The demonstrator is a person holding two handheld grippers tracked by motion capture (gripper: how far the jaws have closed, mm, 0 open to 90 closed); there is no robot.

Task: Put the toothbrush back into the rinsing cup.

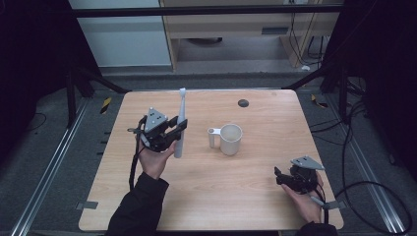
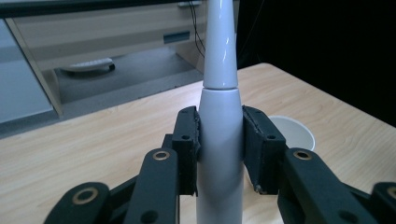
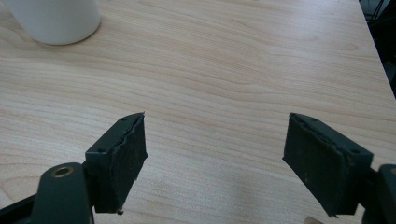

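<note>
Between left gripper [image 2: 219,149] fingers [image 2: 187,149]: white electric toothbrush [image 2: 219,140], clamped on its thick body, both pads pressing, upright, brush end up. High view: toothbrush [image 1: 180,125] held over tabletop [image 1: 255,196], left of white mug [image 1: 230,139], apart from it. Right gripper [image 3: 215,161] low at near right tabletop corner, fingers spread wide, nothing between them, bare wood beneath.

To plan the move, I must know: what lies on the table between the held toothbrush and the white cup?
Nothing: in the high view, only bare wood separates the toothbrush in the left tongs from the cup.
</note>
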